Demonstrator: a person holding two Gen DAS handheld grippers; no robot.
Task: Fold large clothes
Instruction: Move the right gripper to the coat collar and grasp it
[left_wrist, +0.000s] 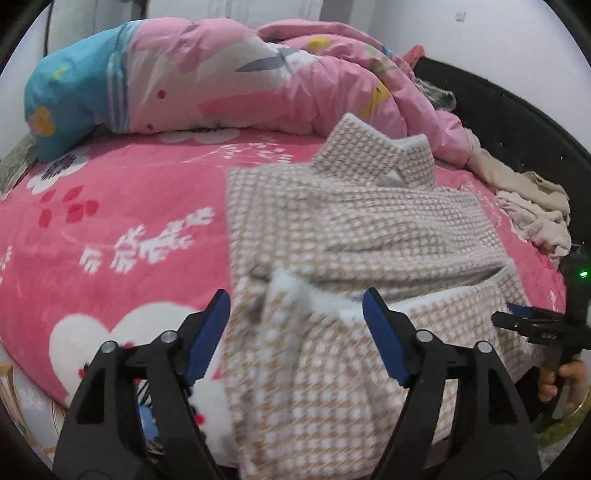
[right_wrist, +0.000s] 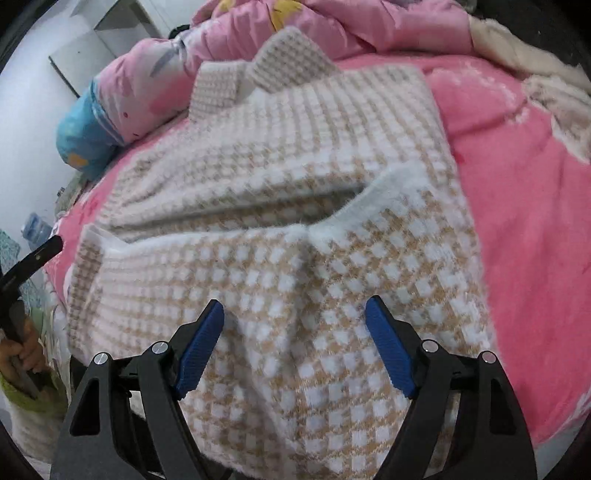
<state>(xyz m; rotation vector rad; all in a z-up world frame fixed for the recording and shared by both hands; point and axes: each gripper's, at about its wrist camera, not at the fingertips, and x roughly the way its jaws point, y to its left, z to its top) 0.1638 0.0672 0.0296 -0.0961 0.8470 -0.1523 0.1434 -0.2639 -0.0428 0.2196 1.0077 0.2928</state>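
A beige-and-white checked knit sweater (left_wrist: 354, 229) lies on a pink flowered bed (left_wrist: 110, 206), collar (left_wrist: 373, 155) at the far end, sleeves folded across its body, hem hanging over the near edge. My left gripper (left_wrist: 295, 314) is open, empty, just above the sweater's near left part. In the right wrist view the sweater (right_wrist: 295, 206) fills the frame, a white-cuffed sleeve (right_wrist: 391, 192) lying across it. My right gripper (right_wrist: 295, 325) is open and empty over the hem. The right gripper also shows at the right edge of the left wrist view (left_wrist: 532, 325).
A pink and blue quilt (left_wrist: 207, 74) is heaped along the far side of the bed. A crumpled beige garment (left_wrist: 532, 210) lies at the right by the black bed frame (left_wrist: 517, 110). A white wall stands behind.
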